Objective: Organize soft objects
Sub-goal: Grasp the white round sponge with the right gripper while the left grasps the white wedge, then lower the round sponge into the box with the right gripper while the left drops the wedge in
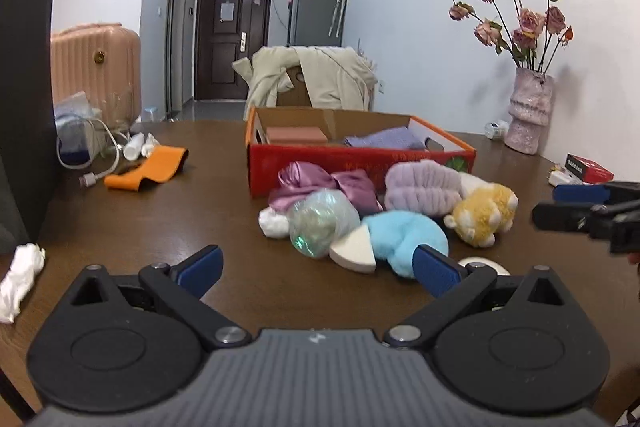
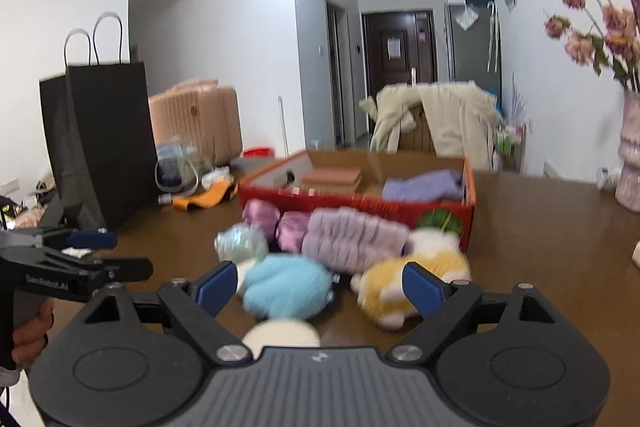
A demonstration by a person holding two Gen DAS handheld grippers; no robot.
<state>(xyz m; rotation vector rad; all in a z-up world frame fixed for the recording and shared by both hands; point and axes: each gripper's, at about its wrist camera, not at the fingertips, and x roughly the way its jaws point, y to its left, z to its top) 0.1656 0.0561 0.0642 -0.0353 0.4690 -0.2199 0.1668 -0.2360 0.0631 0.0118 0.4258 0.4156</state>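
Note:
A pile of soft things lies on the brown table before a red cardboard box point(image 1: 352, 163) point(image 2: 360, 205): a light blue fluffy piece point(image 1: 408, 239) point(image 2: 286, 285), a yellow plush toy point(image 1: 484, 213) point(image 2: 404, 281), a lilac fluffy headband point(image 1: 422, 187) point(image 2: 352, 243), a pink satin bow point(image 1: 324, 187) point(image 2: 276, 227), an iridescent ball point(image 1: 322, 221) point(image 2: 240, 247) and a white sponge wedge point(image 1: 354, 251). The box holds a lilac cloth point(image 1: 384, 139) point(image 2: 424, 185) and a pink block point(image 1: 296, 135) point(image 2: 332, 179). My left gripper point(image 1: 318, 273) is open and empty just short of the pile. My right gripper point(image 2: 320, 287) is open, above the blue piece and the plush.
An orange strap point(image 1: 148, 169), white cable and bottles lie at the left. A black paper bag point(image 2: 104, 143) stands at the left edge. A pink vase with dried roses point(image 1: 528, 111) and a small red box point(image 1: 588, 169) stand at the right. A white round pad point(image 2: 280, 337) lies close to me.

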